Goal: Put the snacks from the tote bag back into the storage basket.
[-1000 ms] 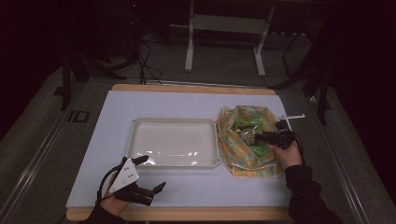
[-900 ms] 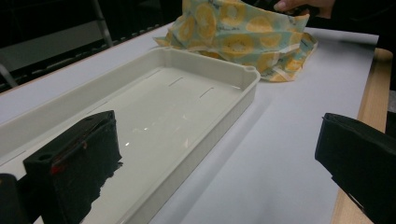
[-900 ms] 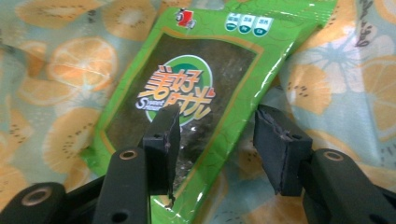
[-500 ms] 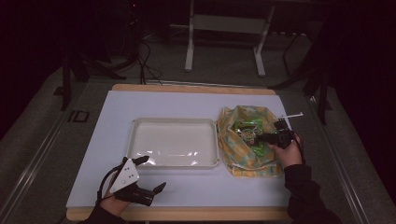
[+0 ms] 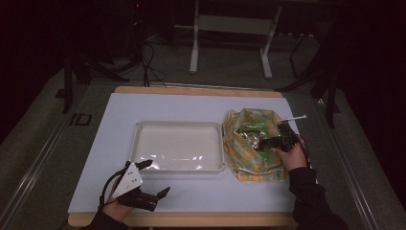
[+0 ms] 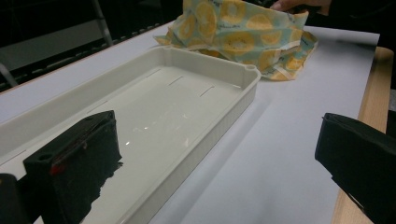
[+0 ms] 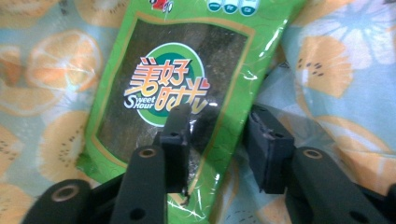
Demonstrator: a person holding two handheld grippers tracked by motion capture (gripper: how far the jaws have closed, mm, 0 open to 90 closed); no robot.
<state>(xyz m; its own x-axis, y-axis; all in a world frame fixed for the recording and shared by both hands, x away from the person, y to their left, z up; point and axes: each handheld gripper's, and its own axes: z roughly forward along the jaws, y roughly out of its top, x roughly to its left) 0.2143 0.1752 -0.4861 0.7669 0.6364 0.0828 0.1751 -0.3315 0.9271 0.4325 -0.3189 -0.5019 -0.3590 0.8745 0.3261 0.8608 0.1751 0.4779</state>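
The right hand-held gripper [image 5: 265, 142] reaches into the open mouth of a soft bag [image 5: 245, 158] at the right of the worktop [image 5: 191, 103]. The bag is limp cloth-like material, pale blue with a printed pattern of orange citrus slices, crumpled into loose folds with a pale trim along its edge. Inside it lies a snack packet [image 7: 173, 88]: flat, rectangular, glossy green film with a dark window panel and a round logo reading "Sweet Hour". In the right gripper view the packet's long axis runs away from the gripper, its top edge pointing to the far side and one bottom corner lying near the jaws. The two black jaws have just been closing and stand at a narrow gap, astride the packet's lower edge; one finger [image 7: 176, 135] lies over the film, but whether the pads press on it cannot be told.

The left hand-held gripper [image 5: 153, 179] rests at the near left of the worktop, jaws spread wide with nothing between them. Just beyond it sits a tray [image 5: 139, 139]: shallow, rectangular, rounded corners, smooth off-white plastic with a glossy floor, long axis running left to right. The bag touches the tray's right end. The worktop surface is matt pale sheet on a wooden board.
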